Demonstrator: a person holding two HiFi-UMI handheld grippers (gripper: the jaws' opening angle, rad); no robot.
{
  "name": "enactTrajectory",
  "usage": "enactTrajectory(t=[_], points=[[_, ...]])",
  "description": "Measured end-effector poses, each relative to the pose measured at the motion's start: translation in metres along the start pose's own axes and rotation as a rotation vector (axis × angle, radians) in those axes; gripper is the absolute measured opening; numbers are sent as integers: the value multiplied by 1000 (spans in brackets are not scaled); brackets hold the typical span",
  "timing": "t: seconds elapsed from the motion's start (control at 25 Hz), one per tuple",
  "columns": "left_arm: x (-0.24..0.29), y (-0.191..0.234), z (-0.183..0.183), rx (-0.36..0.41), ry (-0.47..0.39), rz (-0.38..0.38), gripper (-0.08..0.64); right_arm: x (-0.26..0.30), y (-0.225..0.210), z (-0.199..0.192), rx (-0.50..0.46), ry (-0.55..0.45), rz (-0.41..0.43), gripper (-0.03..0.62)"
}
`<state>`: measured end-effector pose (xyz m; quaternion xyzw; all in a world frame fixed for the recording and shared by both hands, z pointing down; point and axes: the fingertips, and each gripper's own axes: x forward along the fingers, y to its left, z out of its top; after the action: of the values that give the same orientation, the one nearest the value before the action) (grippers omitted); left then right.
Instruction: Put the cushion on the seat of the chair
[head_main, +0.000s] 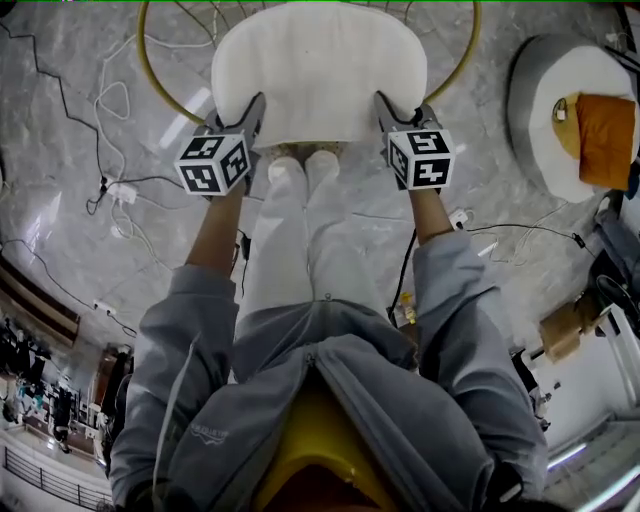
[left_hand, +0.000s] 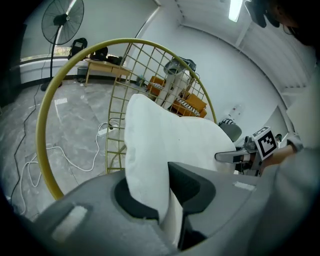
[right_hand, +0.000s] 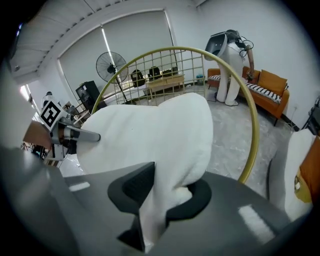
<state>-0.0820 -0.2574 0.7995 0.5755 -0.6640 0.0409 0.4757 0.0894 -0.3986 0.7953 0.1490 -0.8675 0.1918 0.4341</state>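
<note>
A white, rounded cushion hangs between my two grippers, inside the gold hoop of the wire chair. My left gripper is shut on the cushion's near left corner, and the fabric is pinched between its dark pads. My right gripper is shut on the near right corner, with the cushion bunched in its jaws. The chair's gold ring and wire grid back stand behind the cushion. The seat itself is hidden under the cushion.
A round white pouf with an orange cushion stands at the right. White and black cables trail over the marble floor at the left. A standing fan, an orange bench and a white robot figure are farther off.
</note>
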Motion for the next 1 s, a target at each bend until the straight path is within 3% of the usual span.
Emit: enactTrajectory(t=[0.44, 0.8, 0.92, 1.0], points=[[27, 22, -31, -57, 93, 47, 75, 41, -10, -30, 14, 109, 45, 81], [42, 33, -32, 30, 153, 101, 118, 53, -26, -23, -15, 123, -47, 155], [45, 34, -33, 86, 190, 133, 228, 55, -40, -22, -36, 149, -122, 211], [45, 35, -32, 95, 196, 161, 328, 55, -51, -25, -41, 186, -188, 309]])
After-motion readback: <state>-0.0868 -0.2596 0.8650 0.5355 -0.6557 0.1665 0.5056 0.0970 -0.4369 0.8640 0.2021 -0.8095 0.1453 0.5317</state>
